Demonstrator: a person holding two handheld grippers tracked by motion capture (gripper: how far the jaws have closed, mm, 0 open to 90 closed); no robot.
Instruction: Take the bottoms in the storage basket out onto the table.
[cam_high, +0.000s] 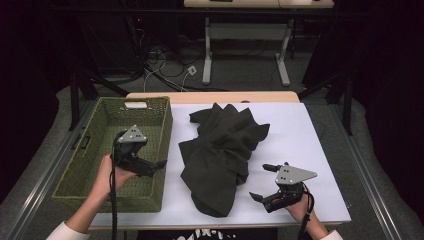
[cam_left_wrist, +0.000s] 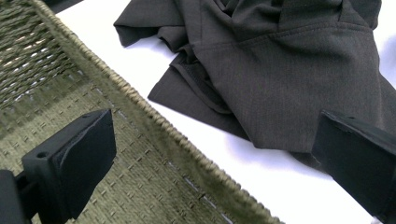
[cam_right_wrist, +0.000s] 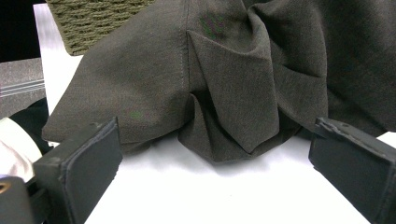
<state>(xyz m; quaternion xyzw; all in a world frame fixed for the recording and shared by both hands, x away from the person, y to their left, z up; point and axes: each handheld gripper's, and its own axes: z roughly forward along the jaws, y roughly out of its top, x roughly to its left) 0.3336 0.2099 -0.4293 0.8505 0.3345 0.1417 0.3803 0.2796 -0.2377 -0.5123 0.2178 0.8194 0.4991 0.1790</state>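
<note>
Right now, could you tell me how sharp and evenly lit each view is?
High view: white table bright, surroundings dark. Left gripper view: basket rim soft, cloth sharp. Right gripper view: jaws blurred, cloth shows faint colour blotches and casts a soft shadow.

Dark room, grey floor (cam_high: 240, 75) w/ cables (cam_high: 165, 67), desk (cam_high: 247, 30) behind.

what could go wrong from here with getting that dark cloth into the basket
1. The dark garment lies crumpled in loose folds, so the open right gripper, aimed at its near edge, may pinch only one layer and leave the rest dragging on the white table.
2. The left gripper hangs open over the rim of the woven basket; reaching across, a jaw or trailing cloth could catch that rim and shove the basket.
</note>
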